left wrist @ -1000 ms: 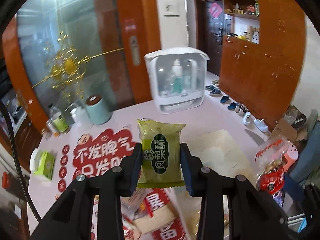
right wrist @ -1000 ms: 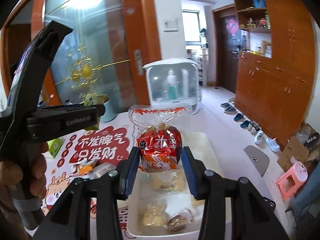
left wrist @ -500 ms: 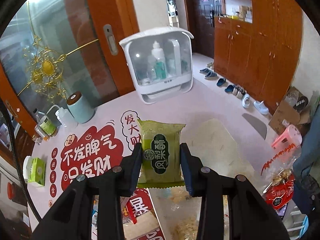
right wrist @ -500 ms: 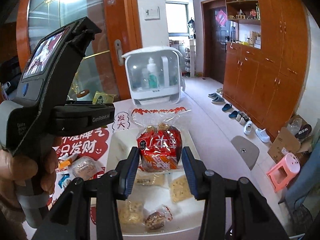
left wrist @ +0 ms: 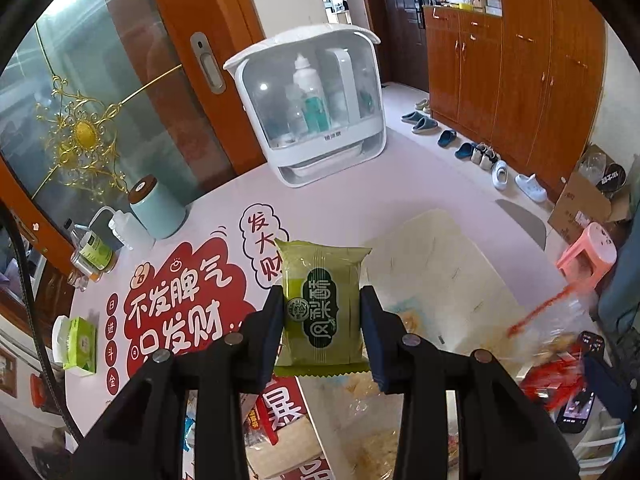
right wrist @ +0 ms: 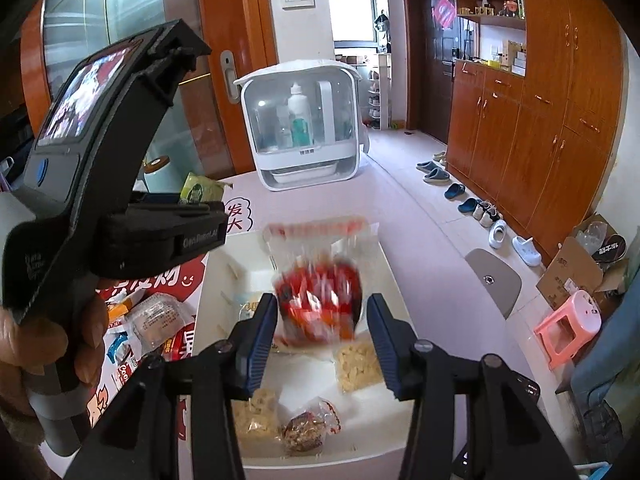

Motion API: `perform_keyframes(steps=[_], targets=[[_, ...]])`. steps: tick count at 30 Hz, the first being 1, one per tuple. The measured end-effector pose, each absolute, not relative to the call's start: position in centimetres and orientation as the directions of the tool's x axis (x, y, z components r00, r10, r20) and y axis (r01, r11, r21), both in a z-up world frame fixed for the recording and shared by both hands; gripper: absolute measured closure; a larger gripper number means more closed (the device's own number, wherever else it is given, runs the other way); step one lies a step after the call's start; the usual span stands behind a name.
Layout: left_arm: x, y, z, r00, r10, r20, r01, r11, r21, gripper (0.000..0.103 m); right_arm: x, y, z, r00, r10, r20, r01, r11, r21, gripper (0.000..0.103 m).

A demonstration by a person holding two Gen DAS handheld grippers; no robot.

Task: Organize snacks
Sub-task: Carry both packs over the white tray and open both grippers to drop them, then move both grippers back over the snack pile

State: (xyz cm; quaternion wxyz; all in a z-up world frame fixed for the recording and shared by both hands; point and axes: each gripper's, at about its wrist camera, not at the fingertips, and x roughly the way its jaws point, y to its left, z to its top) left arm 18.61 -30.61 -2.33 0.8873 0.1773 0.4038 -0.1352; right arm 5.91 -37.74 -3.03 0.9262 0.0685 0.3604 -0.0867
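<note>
My left gripper (left wrist: 322, 326) pinches the green snack packet (left wrist: 323, 306) upright at centre frame, above the table. My right gripper's (right wrist: 322, 334) jaws have just been opening; the blurred red snack bag (right wrist: 318, 300) sits loose between them, clear of both pads, over the white tray (right wrist: 224, 276) at lower centre.
</note>
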Motion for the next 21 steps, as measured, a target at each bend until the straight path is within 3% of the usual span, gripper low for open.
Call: perform_keyframes(steps=[1, 4, 10, 21], targets=[[18.6, -30.6, -2.4, 0.636, -0.095, -0.766, 0.384, 0.900, 0.208, 0.062, 5.9, -37.7, -3.1, 0.725, -0.116, -0.679, 0.211, 0.976, 0.058, 0.054], [18.1, -30.4, -2.7, 0.652, -0.066, -0.755, 0.364, 0.901, 0.236, 0.008, 6.0, -37.4, -3.3, 0.717, -0.129, -0.685, 0.212, 0.977, 0.037, 0.047], [17.1, -29.8, -2.8, 0.685, -0.026, -0.728, 0.347, 0.890, 0.295, 0.006, 5.9, -37.0, -3.7, 0.706, -0.144, -0.693, 0.218, 0.976, 0.020, 0.043], [15.8, -26.7, -2.5, 0.687, -0.001, -0.727, 0.313, 0.903, 0.294, 0.006, 5.9, -36.3, -3.7, 0.697, -0.167, -0.697, 0.249, 0.968, 0.017, 0.043]])
